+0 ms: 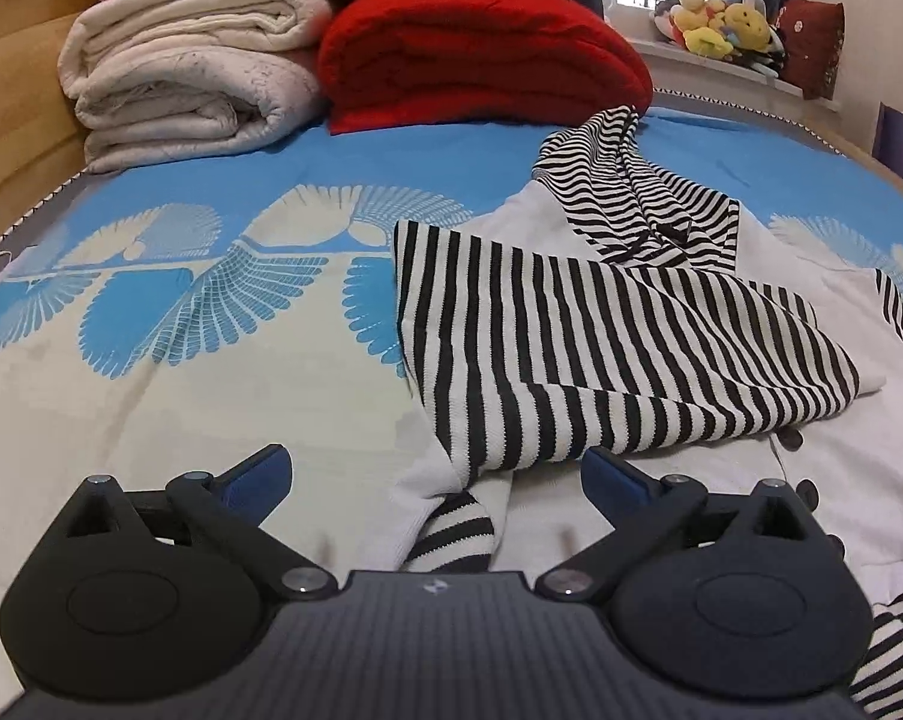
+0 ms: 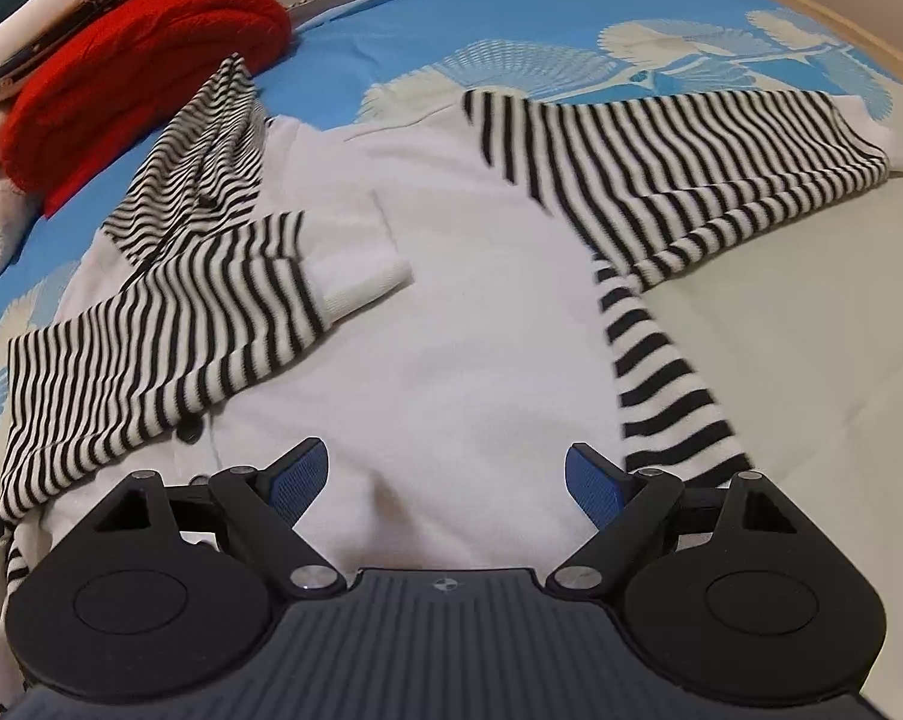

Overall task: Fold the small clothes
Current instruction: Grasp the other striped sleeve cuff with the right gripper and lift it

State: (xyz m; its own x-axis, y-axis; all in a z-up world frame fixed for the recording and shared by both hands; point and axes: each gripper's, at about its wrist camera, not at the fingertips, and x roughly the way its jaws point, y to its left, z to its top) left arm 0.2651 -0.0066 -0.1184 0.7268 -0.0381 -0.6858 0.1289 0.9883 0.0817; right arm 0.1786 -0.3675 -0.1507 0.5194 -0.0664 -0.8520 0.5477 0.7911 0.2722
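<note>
left wrist view: my left gripper (image 1: 436,477) stands wide at the bottom, gripping nothing; the striped-sleeved white cardigan (image 1: 601,348) lies centre-right on the blue bedsheet (image 1: 211,276). right wrist view: my right gripper (image 2: 445,474) spreads wide and empty over the cardigan's white body (image 2: 451,330) mid-frame.

**Stripes on a blue bed**

The small garment (image 2: 469,300) has a plain white body with black-and-white striped sleeves and hood. Under it, the bedsheet (image 1: 151,312) is bright blue with a cream feathered-wing print. Beyond the garment lie a solid red blanket (image 1: 481,54) and, beside that, an off-white quilt (image 1: 187,78).
</note>
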